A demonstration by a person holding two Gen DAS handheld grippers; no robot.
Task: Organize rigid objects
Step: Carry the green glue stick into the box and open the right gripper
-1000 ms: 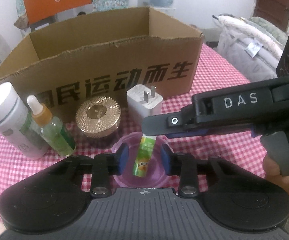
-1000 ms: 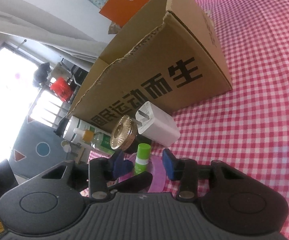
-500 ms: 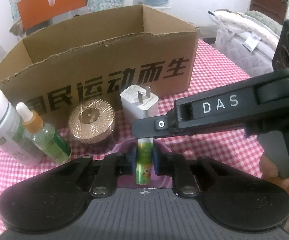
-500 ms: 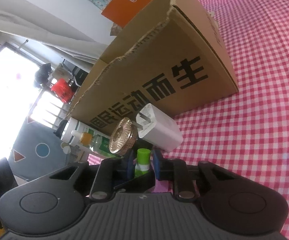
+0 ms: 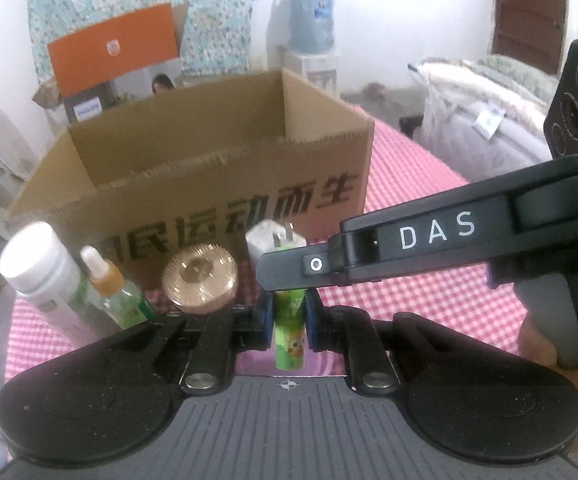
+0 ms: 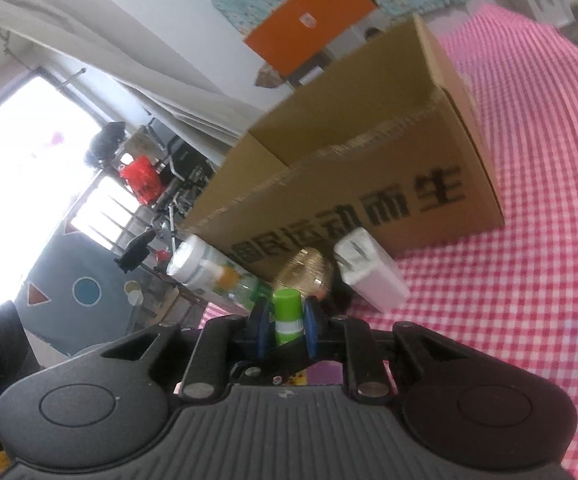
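A small green tube [image 5: 289,332] with a cartoon label is held up between both grippers, above a purple dish [image 5: 325,366]. My left gripper [image 5: 287,320] is shut on the tube's body. The right gripper [image 6: 285,326] is shut on its green cap end [image 6: 287,308]. In the left wrist view the right gripper's black body [image 5: 409,240] reaches in from the right and hides the tube's top. The open cardboard box [image 5: 209,184] stands just behind; its floor is hidden.
In front of the box stand a white bottle [image 5: 37,268], a dropper bottle [image 5: 117,292], a gold-lidded jar [image 5: 201,276] and a white charger plug [image 5: 265,240]. The red checked tablecloth [image 6: 509,300] spreads to the right. A hand [image 5: 545,340] holds the right gripper's handle.
Both grippers went from open around the green tube to shut on it. Together they then rose with it off the purple dish, so the box's inside shows more.
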